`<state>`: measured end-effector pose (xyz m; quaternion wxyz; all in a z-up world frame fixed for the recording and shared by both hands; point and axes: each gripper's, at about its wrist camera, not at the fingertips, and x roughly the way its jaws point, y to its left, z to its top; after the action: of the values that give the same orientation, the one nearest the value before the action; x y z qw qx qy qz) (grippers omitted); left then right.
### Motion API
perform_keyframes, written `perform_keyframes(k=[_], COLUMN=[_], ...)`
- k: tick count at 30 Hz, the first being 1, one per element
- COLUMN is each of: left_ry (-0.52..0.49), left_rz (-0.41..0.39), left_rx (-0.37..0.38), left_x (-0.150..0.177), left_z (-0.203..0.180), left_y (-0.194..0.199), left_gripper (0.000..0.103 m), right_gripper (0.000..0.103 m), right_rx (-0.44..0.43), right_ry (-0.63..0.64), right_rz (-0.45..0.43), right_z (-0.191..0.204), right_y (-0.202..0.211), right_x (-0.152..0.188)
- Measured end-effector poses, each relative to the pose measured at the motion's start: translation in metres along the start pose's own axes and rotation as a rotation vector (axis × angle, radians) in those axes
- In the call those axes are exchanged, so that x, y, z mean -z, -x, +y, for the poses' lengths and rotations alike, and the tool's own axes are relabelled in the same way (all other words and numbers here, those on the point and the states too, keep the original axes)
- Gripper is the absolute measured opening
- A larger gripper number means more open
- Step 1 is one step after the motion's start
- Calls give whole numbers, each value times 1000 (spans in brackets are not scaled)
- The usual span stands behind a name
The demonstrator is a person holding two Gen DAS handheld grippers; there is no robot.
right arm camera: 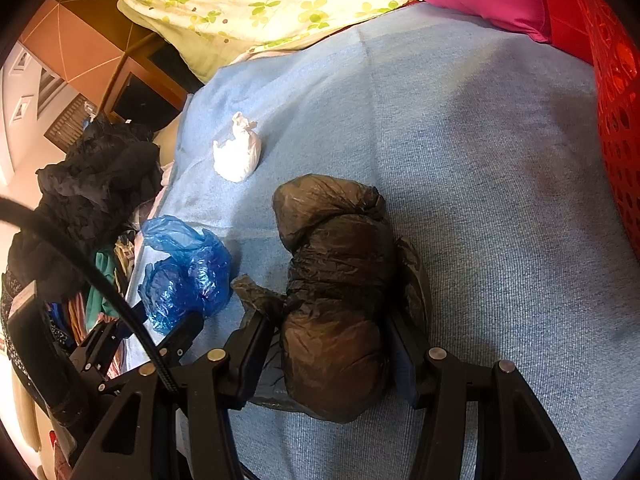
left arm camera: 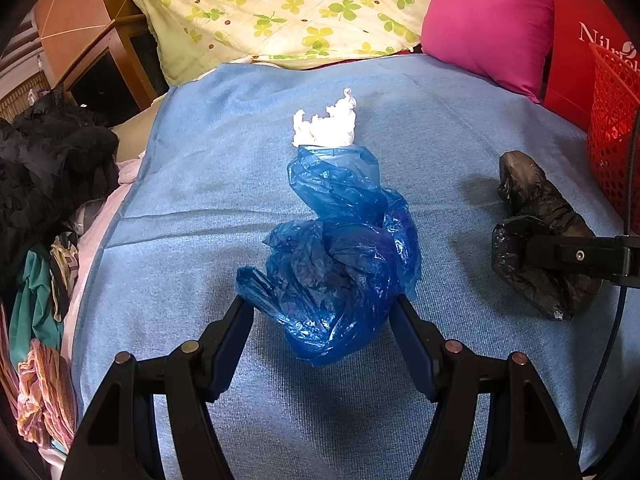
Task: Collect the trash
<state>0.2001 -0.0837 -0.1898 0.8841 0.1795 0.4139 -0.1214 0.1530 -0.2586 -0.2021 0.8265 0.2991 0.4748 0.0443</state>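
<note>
My left gripper (left arm camera: 324,312) had its fingers (left arm camera: 234,332) pressed against either side of the crumpled blue plastic bag (left arm camera: 340,264), which rested on the blue blanket (left arm camera: 200,184) covering the bed. My right gripper (right arm camera: 332,344) held the black plastic bag (right arm camera: 336,280) between its fingers (right arm camera: 252,344), clamped on the bundle's near end, the rest lying on the blanket. A white wad of tissue (left arm camera: 326,122) lay just beyond the blue bag. The red basket (left arm camera: 612,136) stood at the blanket's right edge, near the pink pillow (left arm camera: 488,20).
</note>
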Motion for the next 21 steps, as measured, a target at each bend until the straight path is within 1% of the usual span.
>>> perform_keyframes(k=[5,10,12,14,16,18,21], left_ry=[2,31,38,72,95,98,83], left_rz=[3,5,8,18,37,41,25], left_rx=[5,21,41,71,92,99,109], left_x=[0,-5,-7,-7,-3,2,11], left_z=[1,5,6,9,11,9,10], left_y=[0,-1,0,1,1,4,16], left_gripper=[71,71,71,71,71,71,71], right_gripper=[56,54,52,48,48,48,48], right_rx=[7,-2,-8,-13,-19,-13,44], right_ry=[6,0,0,8,14,49,163], right_rz=[0,0,-2,-9,-22,-59,-126], right_z=[0,-4,-7,-9,-10,-7,6], right_y=[0,1,1,1,1,1,-2], right_x=[0,0,0,0,0,3,12])
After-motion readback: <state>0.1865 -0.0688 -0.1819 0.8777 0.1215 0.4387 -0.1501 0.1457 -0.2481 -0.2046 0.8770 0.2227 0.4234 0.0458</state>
